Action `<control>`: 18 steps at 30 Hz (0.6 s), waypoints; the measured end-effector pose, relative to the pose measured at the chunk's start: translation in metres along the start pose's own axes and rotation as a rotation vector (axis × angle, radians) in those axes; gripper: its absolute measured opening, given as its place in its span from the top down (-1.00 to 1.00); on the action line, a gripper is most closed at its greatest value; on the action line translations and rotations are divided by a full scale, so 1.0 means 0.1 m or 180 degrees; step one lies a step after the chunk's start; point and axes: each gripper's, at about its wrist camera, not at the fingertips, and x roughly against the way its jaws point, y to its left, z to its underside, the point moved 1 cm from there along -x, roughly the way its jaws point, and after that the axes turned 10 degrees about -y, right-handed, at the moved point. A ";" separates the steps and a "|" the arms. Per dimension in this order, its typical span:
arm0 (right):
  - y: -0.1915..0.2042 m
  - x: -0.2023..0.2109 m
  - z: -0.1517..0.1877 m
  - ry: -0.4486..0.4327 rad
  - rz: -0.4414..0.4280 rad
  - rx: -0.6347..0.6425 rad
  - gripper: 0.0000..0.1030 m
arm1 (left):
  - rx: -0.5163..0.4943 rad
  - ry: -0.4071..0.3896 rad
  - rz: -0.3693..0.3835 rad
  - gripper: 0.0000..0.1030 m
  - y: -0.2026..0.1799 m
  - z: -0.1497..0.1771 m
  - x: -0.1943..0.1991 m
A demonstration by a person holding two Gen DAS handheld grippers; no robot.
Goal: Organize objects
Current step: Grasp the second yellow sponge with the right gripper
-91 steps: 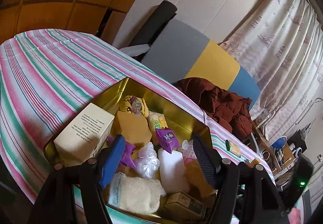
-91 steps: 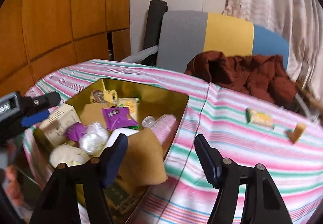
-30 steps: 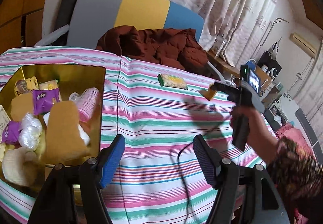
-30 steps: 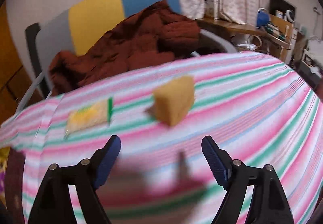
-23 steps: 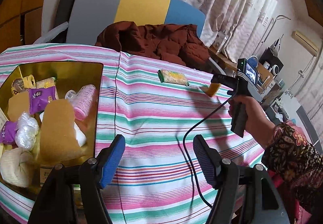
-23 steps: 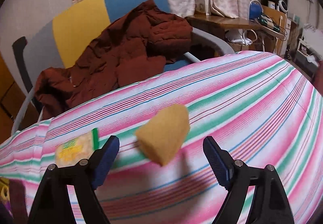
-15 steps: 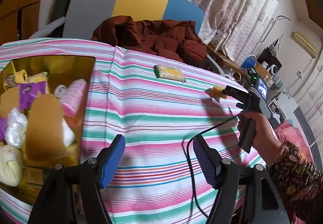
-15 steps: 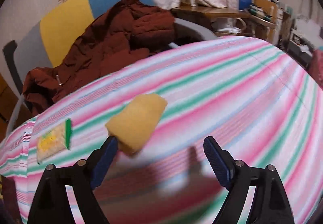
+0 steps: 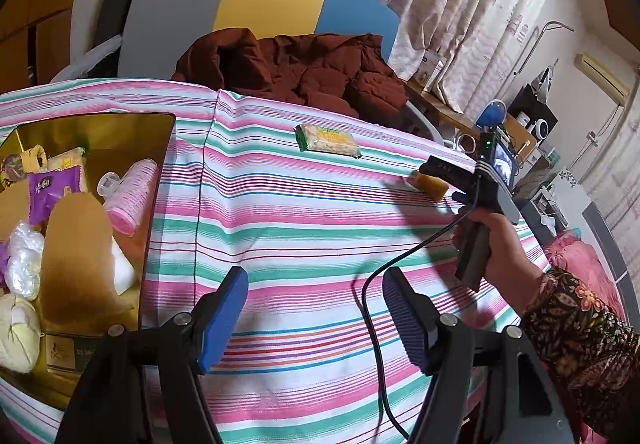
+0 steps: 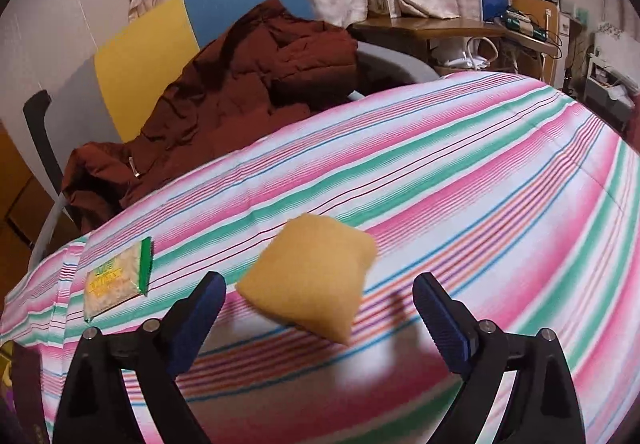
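Now | right gripper (image 10: 318, 318): jaws opening, untouched | soft tan square sponge (image 10: 310, 278): just ahead, between fingers | left gripper (image 9: 314, 318): open, empty

My left tool (image 9: 314, 308): black frame arms with silver screws, carrying ribbed blue pads (image 9: 404, 318). My right tool (image 10: 318, 318): the same build; from the left it shows a small lit screen, a grey handle and a trailing black cable (image 9: 374, 324). Right sleeve (image 9: 580, 344): dark floral print.
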 end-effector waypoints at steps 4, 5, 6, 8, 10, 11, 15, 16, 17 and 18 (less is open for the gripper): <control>0.00 -0.09 0.05 0.0027 -0.0053 0.0084 -0.41 | -0.0092 0.0021 0.0018 -0.38 -0.07 -0.05 -0.09; 0.00 -0.10 0.06 0.0044 -0.0132 0.0069 -0.28 | -0.0116 0.0034 0.0035 -0.38 -0.09 -0.06 -0.12; 0.00 -0.08 0.07 0.0012 -0.0124 0.0072 -0.25 | -0.0129 0.0057 0.0055 -0.38 -0.12 -0.07 -0.16; 0.01 -0.03 0.08 -0.0019 -0.0155 0.0079 -0.21 | -0.0140 0.0111 0.0103 -0.38 -0.18 -0.11 -0.26; 0.00 0.03 0.11 -0.0035 -0.0203 0.0088 -0.20 | -0.0189 0.0162 0.0130 -0.39 -0.23 -0.18 -0.40; 0.00 0.06 0.12 -0.0036 -0.0217 0.0098 -0.20 | -0.0210 0.0186 0.0128 -0.39 -0.26 -0.22 -0.47; -0.02 0.16 0.23 -0.0039 -0.0267 0.0093 -0.20 | -0.0268 0.0267 0.0101 -0.41 -0.34 -0.41 -0.79; -0.04 0.16 0.25 -0.0026 -0.0268 0.0059 -0.20 | -0.0267 0.0285 0.0094 -0.44 -0.35 -0.45 -0.87; -0.06 0.15 0.25 -0.0018 -0.0274 0.0032 -0.20 | -0.0284 0.0315 0.0072 -0.46 -0.36 -0.49 -0.96; -0.07 0.15 0.26 -0.0014 -0.0292 0.0008 -0.21 | -0.0327 0.0338 0.0022 -0.46 -0.37 -0.53 -1.05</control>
